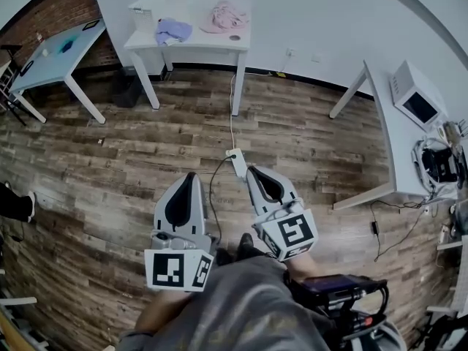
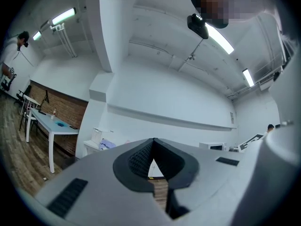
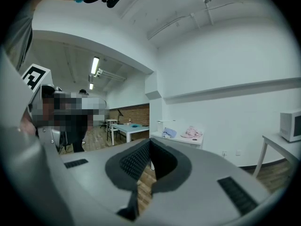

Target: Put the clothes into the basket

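Far across the room, a lavender garment [image 1: 172,30] and a pink garment [image 1: 225,15] lie on a white table [image 1: 191,47]. A white box-like container [image 1: 145,9] stands at that table's left end. My left gripper [image 1: 190,175] and right gripper [image 1: 254,170] are held side by side over the wooden floor, well short of the table, both pointing toward it. Both are shut with nothing between the jaws. The left gripper view shows its closed tips [image 2: 153,140] and the lavender garment [image 2: 107,145]. In the right gripper view, its closed tips [image 3: 149,141] point at the pink garment [image 3: 193,133].
A power strip [image 1: 237,160] with a white cable lies on the floor just ahead of the grippers. A pale blue table [image 1: 58,50] stands at the left. A white desk with a microwave [image 1: 415,97] stands at the right. A dark bin [image 1: 126,90] sits beside the white table.
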